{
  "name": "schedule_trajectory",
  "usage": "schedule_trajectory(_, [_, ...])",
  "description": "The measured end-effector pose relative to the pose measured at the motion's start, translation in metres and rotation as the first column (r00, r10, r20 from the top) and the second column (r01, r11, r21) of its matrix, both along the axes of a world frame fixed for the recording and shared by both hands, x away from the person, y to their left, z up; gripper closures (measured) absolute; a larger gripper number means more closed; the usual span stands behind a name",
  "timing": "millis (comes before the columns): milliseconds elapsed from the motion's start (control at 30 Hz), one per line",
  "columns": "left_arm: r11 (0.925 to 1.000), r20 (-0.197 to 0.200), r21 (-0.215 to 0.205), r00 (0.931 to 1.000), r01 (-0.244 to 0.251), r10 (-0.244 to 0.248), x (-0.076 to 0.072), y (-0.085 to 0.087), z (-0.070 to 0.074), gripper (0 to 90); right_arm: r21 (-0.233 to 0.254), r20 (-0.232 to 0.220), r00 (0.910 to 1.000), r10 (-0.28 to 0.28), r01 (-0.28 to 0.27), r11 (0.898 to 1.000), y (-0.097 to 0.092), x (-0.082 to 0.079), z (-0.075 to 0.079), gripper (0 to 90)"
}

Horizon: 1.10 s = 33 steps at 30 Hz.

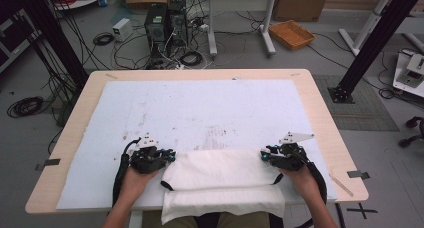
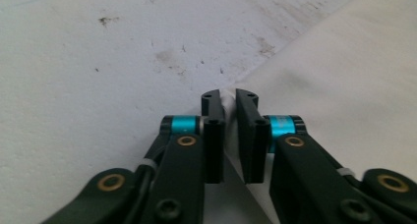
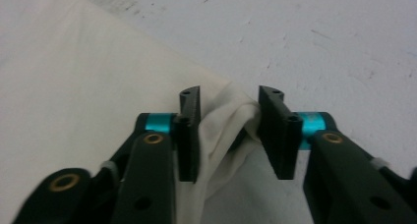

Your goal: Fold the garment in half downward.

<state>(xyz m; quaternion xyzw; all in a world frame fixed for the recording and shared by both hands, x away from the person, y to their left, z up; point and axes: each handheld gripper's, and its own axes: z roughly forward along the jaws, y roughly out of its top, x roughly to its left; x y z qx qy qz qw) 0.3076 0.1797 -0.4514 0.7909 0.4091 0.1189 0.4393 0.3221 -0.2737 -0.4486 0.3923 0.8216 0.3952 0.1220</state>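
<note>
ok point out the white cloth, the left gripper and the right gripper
white cloth point(image 1: 220, 175), high view, middle of its folded top.
left gripper point(image 2: 230, 98), left gripper view, between its fingertips.
right gripper point(image 3: 230, 98), right gripper view, between its fingertips.

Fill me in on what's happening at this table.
A person is working a folded white cloth at the near edge of a table covered by a white sheet, a gripper in each hand. The left gripper is pinched shut on the cloth's left corner. The right gripper has the bunched right corner between its jaws, which stand apart and are not yet clamped on it.
</note>
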Motion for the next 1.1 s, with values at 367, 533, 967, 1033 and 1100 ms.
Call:
schedule_trajectory(367, [0.9918, 0.076, -0.103, 0.9936, -0.075, 0.083, 0.017, 0.003, 0.017, 86.7, -0.035, 0.149, 0.9876, -0.05, 0.056, 0.998, 0.0, 0.015, 0.02, 84.4])
schedule_trajectory(533, [0.9837, 0.106, -0.128, 0.9844, -0.126, 0.14, 0.043, 0.002, 0.034, 86.7, -0.029, 0.215, 0.9713, -0.101, 0.11, 0.994, 0.001, 0.043, 0.035, 84.4])
schedule_trajectory(967, [0.9689, 0.082, -0.154, 0.9747, -0.193, 0.208, 0.048, 0.004, 0.034, 58.5, -0.018, 0.187, 0.9585, -0.215, 0.222, 0.975, 0.0, 0.056, 0.033, 45.5])
schedule_trajectory(1033, [0.969, 0.076, -0.16, 0.9765, -0.188, 0.202, 0.044, 0.007, 0.033, 57.2, 0.02, 0.18, 0.9536, -0.241, 0.242, 0.97, -0.006, 0.048, 0.034, 41.5])
schedule_trajectory(1100, [0.972, 0.041, -0.163, 0.9831, -0.17, 0.179, 0.04, 0.007, 0.029, 56.2, 0.043, 0.177, 0.9539, -0.242, 0.238, 0.97, -0.012, 0.042, 0.032, 42.5])
